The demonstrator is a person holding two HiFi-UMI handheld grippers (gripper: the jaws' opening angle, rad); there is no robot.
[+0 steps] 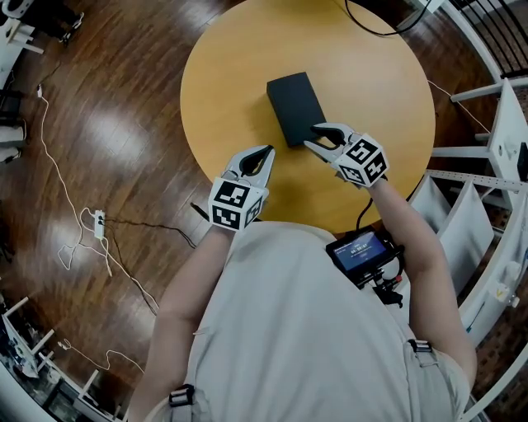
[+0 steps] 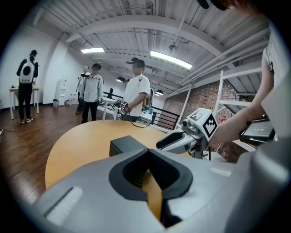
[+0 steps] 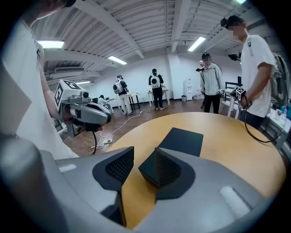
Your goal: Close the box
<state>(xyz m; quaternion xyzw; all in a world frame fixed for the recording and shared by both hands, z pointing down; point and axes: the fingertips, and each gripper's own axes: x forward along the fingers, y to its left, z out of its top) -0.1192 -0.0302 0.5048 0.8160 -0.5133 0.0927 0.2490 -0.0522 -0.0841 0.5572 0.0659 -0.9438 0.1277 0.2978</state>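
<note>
A black box [image 1: 295, 105] lies flat on the round yellow table [image 1: 231, 66], lid down. My right gripper [image 1: 312, 136] is open at the box's near end; only bare table shows between its pads. In the right gripper view the box [image 3: 183, 141] sits just beyond the right jaw, its near corner hidden behind that jaw. My left gripper [image 1: 266, 152] hovers near the table's front edge, left of the box and apart from it, jaws shut on nothing. The left gripper view shows the box [image 2: 125, 144] ahead and the right gripper [image 2: 160, 144] beside it.
A black cable [image 1: 371, 25] loops over the table's far edge. White shelving [image 1: 495, 165] stands close on the right. Cords and a power strip [image 1: 97, 224] lie on the wooden floor at the left. Several people [image 3: 211, 86] stand beyond the table.
</note>
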